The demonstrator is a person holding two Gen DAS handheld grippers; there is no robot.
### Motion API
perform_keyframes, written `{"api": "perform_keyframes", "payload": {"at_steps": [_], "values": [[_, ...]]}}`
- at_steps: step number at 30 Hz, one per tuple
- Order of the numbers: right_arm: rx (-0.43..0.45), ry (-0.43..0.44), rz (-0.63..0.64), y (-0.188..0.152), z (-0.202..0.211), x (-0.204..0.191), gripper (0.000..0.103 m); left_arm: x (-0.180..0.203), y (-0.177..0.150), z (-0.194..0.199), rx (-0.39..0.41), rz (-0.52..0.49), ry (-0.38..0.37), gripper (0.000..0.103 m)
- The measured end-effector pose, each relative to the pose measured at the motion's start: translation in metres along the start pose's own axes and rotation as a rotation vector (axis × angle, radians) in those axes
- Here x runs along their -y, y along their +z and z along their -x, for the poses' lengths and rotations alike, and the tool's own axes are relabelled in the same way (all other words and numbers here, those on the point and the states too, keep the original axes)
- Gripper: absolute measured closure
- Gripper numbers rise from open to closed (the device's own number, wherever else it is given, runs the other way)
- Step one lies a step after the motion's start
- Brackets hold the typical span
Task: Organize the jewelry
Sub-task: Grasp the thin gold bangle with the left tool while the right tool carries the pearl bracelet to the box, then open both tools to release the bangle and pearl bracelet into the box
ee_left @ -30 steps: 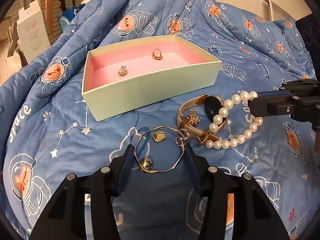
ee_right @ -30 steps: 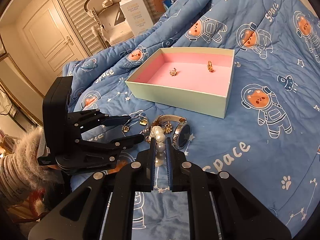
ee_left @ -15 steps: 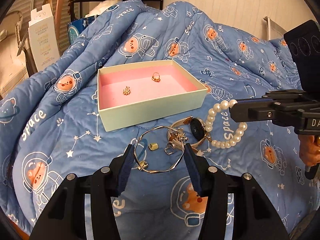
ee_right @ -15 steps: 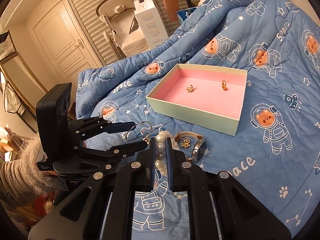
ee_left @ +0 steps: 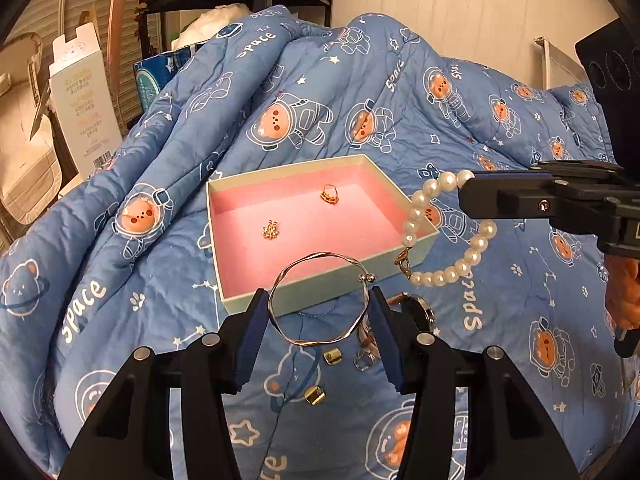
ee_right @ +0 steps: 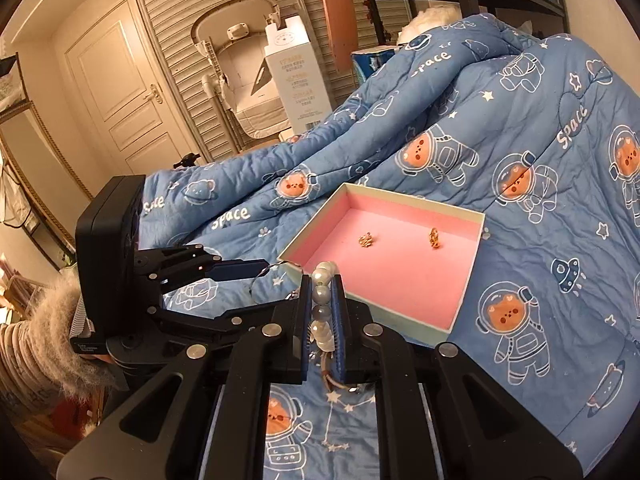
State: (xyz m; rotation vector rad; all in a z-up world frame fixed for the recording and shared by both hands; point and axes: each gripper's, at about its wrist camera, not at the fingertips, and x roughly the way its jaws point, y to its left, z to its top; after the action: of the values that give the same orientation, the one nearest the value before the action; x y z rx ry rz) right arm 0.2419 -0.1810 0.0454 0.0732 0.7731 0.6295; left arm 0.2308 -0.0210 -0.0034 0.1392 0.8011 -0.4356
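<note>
I am holding a twisted silver wire bangle (ee_left: 320,298) in my left gripper (ee_left: 319,322), its blue-padded fingers (ee_left: 251,334) pressing on the ring's two sides, lifted over the near wall of the shallow pale-green box with pink foam lining (ee_left: 320,216). My right gripper (ee_right: 323,320) is pinching a white pearl bracelet with a gold clasp (ee_left: 442,236); in the left wrist view the strand is dangling in a loop just beside the box's right corner, and in the right wrist view the pearls (ee_right: 322,304) are sitting squeezed between the nearly shut pads.

Inside the box a gold star-shaped earring (ee_left: 271,231) is lying near the middle and a gold ring-like piece (ee_left: 330,194) is lying farther back to the right, well apart from each other.

On the blue quilt printed with astronaut bears (ee_left: 168,184), near my left gripper, two small gold pieces (ee_left: 323,376) and a small silver piece (ee_left: 362,360) are lying loose, and a round-faced watch (ee_left: 416,312) is showing partly behind the right finger. The quilt is repeating the word "Space" in white lettering. Far left, a tall white carton (ee_left: 82,104) is carrying gold print and a barcode, too small for me to read
</note>
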Motion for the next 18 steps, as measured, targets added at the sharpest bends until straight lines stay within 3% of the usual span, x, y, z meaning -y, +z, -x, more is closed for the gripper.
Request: {"api": "perform_keyframes", "payload": {"at_steps": [5,11,18], "values": [[-0.017,-0.047,-0.028,0.021,-0.020,0.018,0.093,-0.011,0.025,-0.022,-0.050,0.023,-0.012,0.054],[-0.038,-0.084,-0.083,0.037,-0.045,0.041,0.093,-0.025,0.046,-0.055,-0.147,0.097,-0.079,0.054],[-0.076,-0.064,-0.173,0.045,-0.072,0.065,0.093,-0.026,0.055,-0.087,-0.230,0.087,-0.077,0.054]]}}
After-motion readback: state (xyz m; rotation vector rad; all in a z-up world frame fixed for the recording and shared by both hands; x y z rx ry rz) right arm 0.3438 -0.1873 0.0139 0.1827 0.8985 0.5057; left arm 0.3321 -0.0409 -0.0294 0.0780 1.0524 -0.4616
